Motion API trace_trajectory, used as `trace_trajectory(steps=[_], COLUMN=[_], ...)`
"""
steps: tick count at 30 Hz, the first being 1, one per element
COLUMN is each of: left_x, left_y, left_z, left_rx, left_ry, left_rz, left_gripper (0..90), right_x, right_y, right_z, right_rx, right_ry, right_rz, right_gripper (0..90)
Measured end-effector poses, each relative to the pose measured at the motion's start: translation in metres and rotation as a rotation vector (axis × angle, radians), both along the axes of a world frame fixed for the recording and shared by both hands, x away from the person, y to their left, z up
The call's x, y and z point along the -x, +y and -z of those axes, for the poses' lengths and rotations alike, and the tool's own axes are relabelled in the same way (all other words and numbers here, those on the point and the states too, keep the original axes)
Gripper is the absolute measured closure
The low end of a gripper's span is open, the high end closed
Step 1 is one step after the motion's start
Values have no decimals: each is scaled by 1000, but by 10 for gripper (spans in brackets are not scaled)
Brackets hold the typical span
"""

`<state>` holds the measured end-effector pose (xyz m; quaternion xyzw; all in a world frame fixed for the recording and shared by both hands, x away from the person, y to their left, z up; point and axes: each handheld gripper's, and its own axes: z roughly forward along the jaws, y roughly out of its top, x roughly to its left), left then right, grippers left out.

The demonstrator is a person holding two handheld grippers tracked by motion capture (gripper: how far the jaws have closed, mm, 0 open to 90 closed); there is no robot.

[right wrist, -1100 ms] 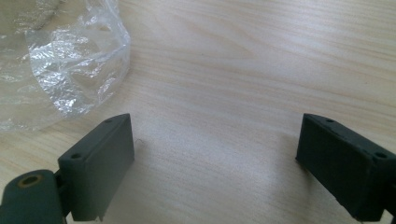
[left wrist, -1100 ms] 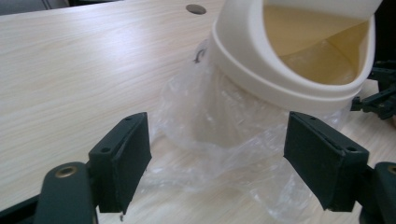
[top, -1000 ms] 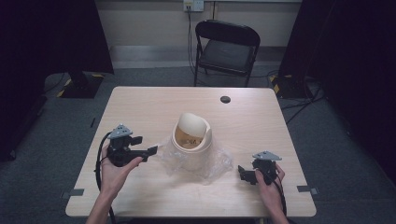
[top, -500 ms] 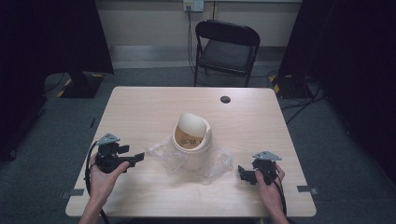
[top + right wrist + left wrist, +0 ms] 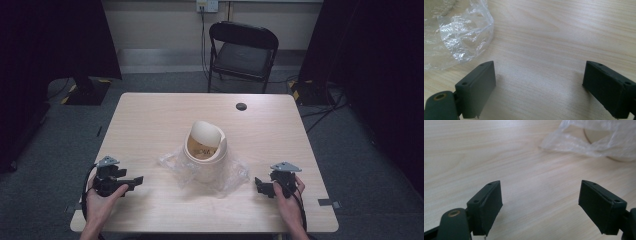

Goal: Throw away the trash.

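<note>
My left gripper (image 5: pixel 136 180) rests low over the table (image 5: pixel 150 120) with its jaws spread wide and nothing between them; the plastic bag (image 5: pixel 584 140) lies ahead and to their right. My right gripper (image 5: pixel 260 186) is likewise spread and empty, the bag ahead-left. The bag seems to wrap a cream bin (image 5: pixel 205 145).

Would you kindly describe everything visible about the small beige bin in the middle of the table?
The beige bin stands upright near the table's centre. It looks like smooth plastic, round-bodied, with a domed swing lid tipped open so the inside shows; something brownish lies within, too blurred to identify. Crumpled clear plastic bag is gathered around its base and spreads over the tabletop. Neither gripper touches it.
</note>
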<state>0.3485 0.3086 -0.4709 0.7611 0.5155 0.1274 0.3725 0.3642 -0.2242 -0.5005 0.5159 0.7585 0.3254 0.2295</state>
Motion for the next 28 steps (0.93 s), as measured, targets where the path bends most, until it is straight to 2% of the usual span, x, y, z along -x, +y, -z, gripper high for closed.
trace_trajectory(steps=[1, 7, 9, 12, 15, 18, 22, 28], left_x=[1, 3, 4, 5, 5, 5, 4, 2], left_y=[0, 4, 3, -2, -11, -15, -16, -15], left_z=[4, 19, 21, 22, 25, 28, 32, 32], left_rx=[-30, -31, -67, -98, -170, -176, -163, -168], left_ry=[-2, 7, -6, -26, -50, -71, -87, -81], left_rz=[-6, -29, -31, -41, -44, -63, -76, -75], left_gripper=[190, 196, 204, 202, 172, 86, 46, 6], right_x=[0, 0, 0, 0, 0, 0, 0, 0], right_y=[0, 0, 0, 0, 0, 0, 0, 0], right_z=[0, 0, 0, 0, 0, 0, 0, 0], right_rx=[0, 0, 0, 0, 0, 0, 0, 0], right_ry=[1, 0, 0, 0, 0, 0, 0, 1], right_rz=[1, 0, 0, 0, 0, 0, 0, 0], right_gripper=[102, 101, 102, 101, 101, 101, 101, 101])
